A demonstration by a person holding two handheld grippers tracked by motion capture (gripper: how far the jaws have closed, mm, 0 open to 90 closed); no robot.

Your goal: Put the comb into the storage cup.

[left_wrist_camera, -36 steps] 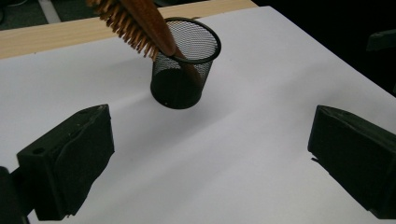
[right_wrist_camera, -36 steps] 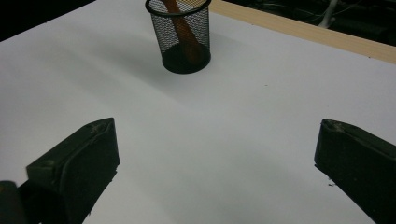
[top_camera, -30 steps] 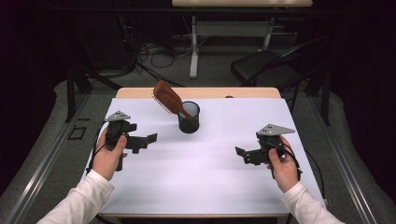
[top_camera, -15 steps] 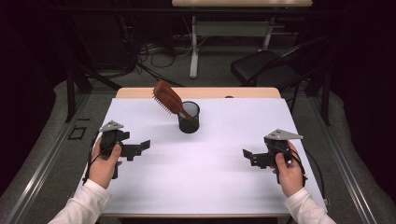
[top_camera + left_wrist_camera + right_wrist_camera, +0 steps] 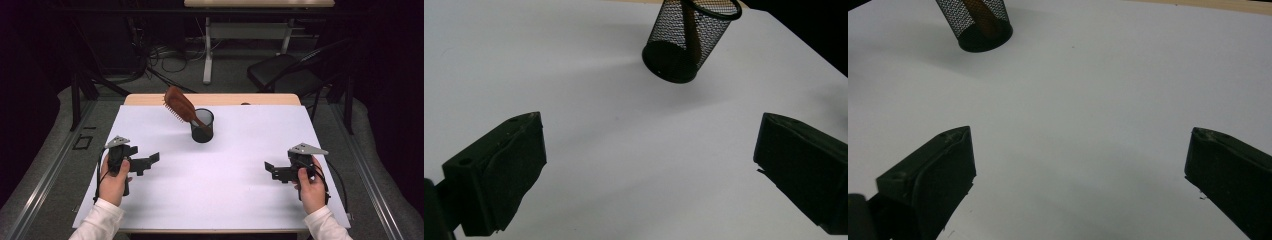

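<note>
Brush [image 5: 181, 106] already sits handle-down in the mesh cup [image 5: 202, 126] mid-bench, both grippers [image 5: 146, 162] [image 5: 274, 171] well apart from it with fingers spread and empty, so looks pretty much done.

A reddish-brown hairbrush [image 5: 179, 105] stands in a black mesh cup [image 5: 202, 126] on white table [image 5: 225, 185].

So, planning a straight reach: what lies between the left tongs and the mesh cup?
Nothing: bare white table between the left tongs and mesh cup, per the left gripper view.

No readable text or labels anywhere
</note>
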